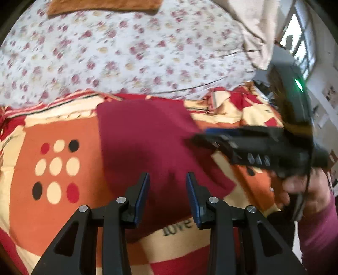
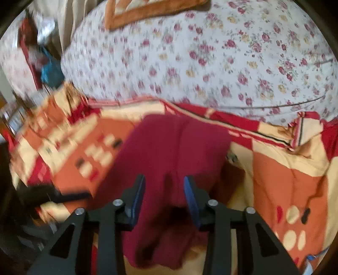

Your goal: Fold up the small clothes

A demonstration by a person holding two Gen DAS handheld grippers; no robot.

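Left wrist view: the left gripper (image 1: 168,179) hangs over a maroon garment (image 1: 147,143) lying flat on a bed cover (image 1: 63,131) patterned in orange, cream and red with rows of dots; its blue-padded fingers (image 1: 143,190) stand apart with nothing pinched between them, the cloth showing only below the gap; to the right, the right gripper (image 1: 202,139) reaches in over the garment's right edge, held by a hand (image 1: 302,186) in a maroon sleeve (image 1: 319,232); that gripper is blurred in this view. Right wrist view: the right gripper (image 2: 164,186) is above the same maroon garment (image 2: 175,148), which lies folded on the bed cover (image 2: 285,179); its fingers (image 2: 191,198) are parted, and no cloth is seen clamped between the pads; the left side of this view is heavily smeared. Beyond the cover lies a white floral quilt (image 2: 211,52); an orange-bordered cloth (image 2: 156,12) rests on it at the far edge.
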